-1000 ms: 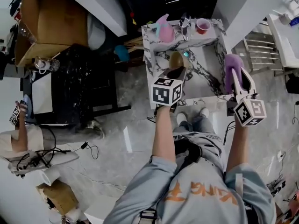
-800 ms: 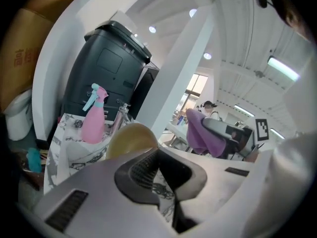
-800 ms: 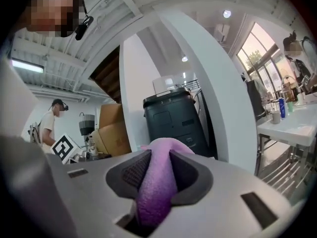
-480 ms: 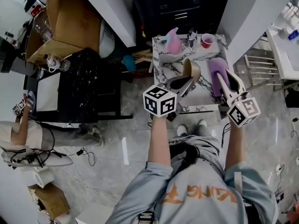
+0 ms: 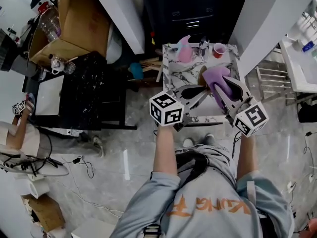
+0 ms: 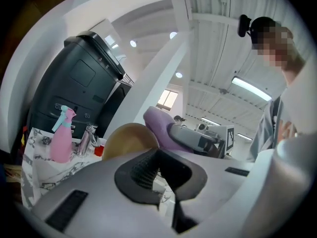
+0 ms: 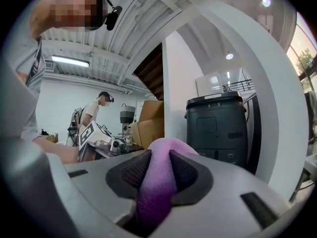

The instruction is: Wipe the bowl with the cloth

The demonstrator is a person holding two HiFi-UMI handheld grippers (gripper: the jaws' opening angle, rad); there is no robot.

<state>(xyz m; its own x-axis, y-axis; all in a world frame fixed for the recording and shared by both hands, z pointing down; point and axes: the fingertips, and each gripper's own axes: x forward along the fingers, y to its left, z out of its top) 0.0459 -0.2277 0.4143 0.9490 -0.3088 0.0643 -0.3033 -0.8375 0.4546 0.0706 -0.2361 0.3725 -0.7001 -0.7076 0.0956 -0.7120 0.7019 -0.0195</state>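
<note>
In the head view a tan bowl (image 5: pixel 202 75) is held tilted above the marble table (image 5: pixel 175 77), with my left gripper (image 5: pixel 197 89) shut on its rim. My right gripper (image 5: pixel 224 87) is shut on a purple cloth (image 5: pixel 217 80), and the cloth lies against the bowl's inside. In the left gripper view the bowl (image 6: pixel 128 138) rises just past the left gripper (image 6: pixel 157 165), with the cloth (image 6: pixel 158 124) touching its right side. In the right gripper view the cloth (image 7: pixel 157 185) bulges out between the dark pads of the right gripper (image 7: pixel 157 170).
A pink spray bottle (image 5: pixel 184 51), a metal item (image 5: pixel 203 47) and a red cup (image 5: pixel 219 49) stand along the table's far edge. Left of it are a black table (image 5: pixel 89 88) and a cardboard box (image 5: pixel 74 21). A seated person (image 5: pixel 20 133) is at far left.
Both grippers have swung toward each other over the table. The cloth, apart from the bowl before, now lies against the bowl's inside.
</note>
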